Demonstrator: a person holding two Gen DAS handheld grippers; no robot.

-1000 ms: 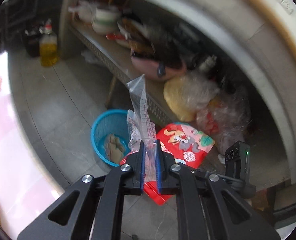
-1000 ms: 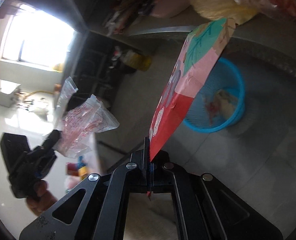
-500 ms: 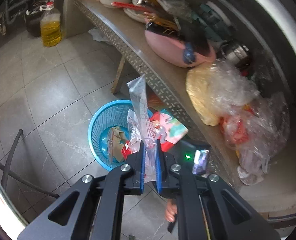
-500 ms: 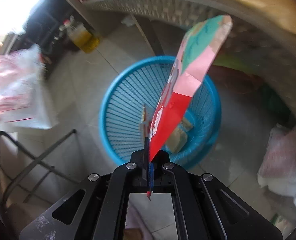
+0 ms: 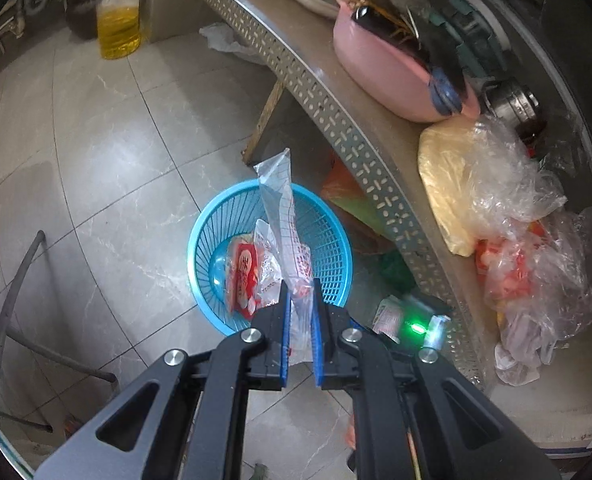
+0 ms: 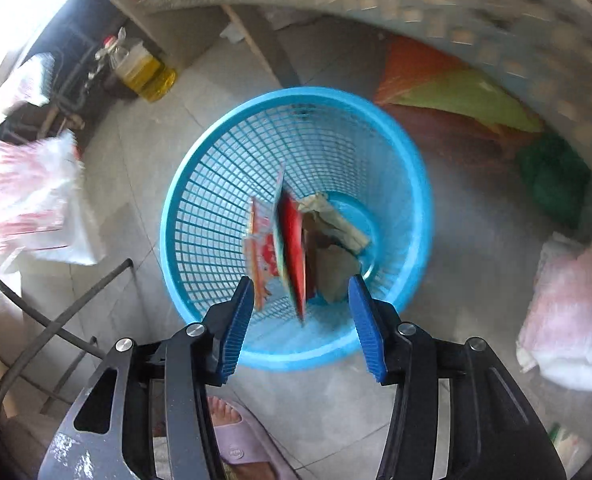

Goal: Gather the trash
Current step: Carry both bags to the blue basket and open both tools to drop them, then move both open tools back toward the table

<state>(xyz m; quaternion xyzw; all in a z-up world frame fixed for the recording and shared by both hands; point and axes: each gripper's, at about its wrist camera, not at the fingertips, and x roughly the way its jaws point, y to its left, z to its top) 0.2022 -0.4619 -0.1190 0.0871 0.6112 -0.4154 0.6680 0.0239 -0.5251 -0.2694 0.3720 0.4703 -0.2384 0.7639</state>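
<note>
My left claw (image 5: 299,320) is nearly closed, its blue pads pinching the lower end of a clear bag (image 5: 282,216). The bag stands up and away from the jaws, long axis running straight out along the fingers, its free end reaching past the far rim of the basket (image 5: 212,308). The basket lies directly ahead and below the claw on the floor, just beside the leg of the shelf (image 5: 335,120). So the one relation that matters for the drop is already good: the bag hangs over the basket's mouth, and letting go should send it in. I judge the risk is the tall, light film tipping over the far rim instead of falling straight.

The bag is thin, crinkled, see-through plastic with red print near the bottom and a faint grid higher up.

My right claw (image 6: 300,312) has just been opening and now stands about half spread, the pads touching nothing. A red wrapper (image 6: 294,244) sits edge-on between and beyond the pads, already inside the basket (image 6: 415,184), falling or just landed; blur keeps me from telling which. It is flat and stiff, red on one face with a greenish edge. Beside it in the basket lie a second red-and-white packet (image 6: 262,248) and some brown crumpled paper (image 6: 335,256).

The right claw is the nearer to the basket, sitting right over its near rim.
</note>
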